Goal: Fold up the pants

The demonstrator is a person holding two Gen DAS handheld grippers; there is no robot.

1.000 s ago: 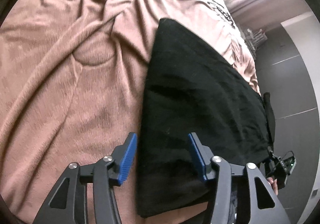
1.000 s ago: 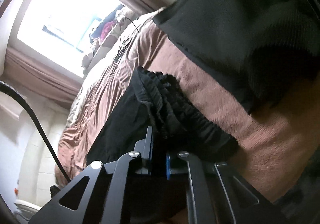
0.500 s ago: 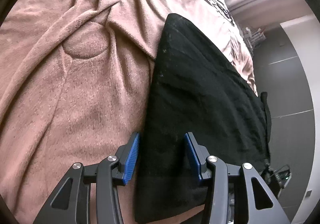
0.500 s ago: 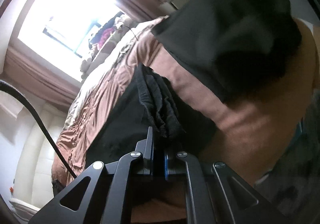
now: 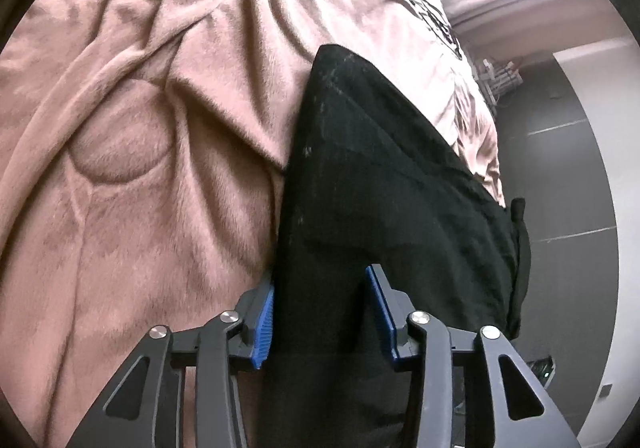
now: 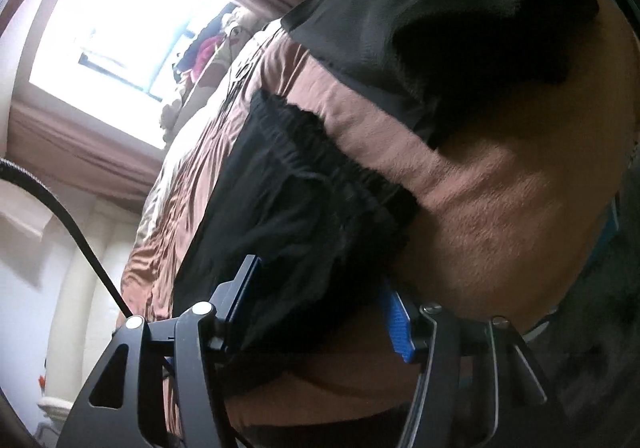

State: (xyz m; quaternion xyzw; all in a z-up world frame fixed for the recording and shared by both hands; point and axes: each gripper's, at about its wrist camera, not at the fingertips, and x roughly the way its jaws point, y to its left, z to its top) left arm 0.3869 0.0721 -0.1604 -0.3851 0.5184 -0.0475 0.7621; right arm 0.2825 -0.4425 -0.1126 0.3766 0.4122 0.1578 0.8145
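Note:
Black pants (image 5: 380, 184) lie folded lengthwise on a pinkish-brown blanket (image 5: 140, 168) on a bed. My left gripper (image 5: 322, 312) straddles the pants' near left edge, and its jaws are closing with the cloth between them. The left blue pad (image 5: 264, 322) sits at the cloth's edge; the right one rests on top. In the right wrist view the gathered waistband of the pants (image 6: 304, 184) lies between the jaws of my right gripper (image 6: 320, 306). Those jaws are opening, and the pads stand apart from the cloth.
A second dark garment (image 6: 440, 8) lies on the blanket (image 6: 460, 176) beyond the waistband. The bed's edge drops to a dark floor (image 5: 560, 188) on the right. A black cable (image 6: 80, 232) hangs at the left, below a bright window (image 6: 120, 16).
The right gripper's jaws, shut on the waistband before, have sprung apart and let it drop. The left gripper has slid forward over the pants' edge, its jaws narrowing.

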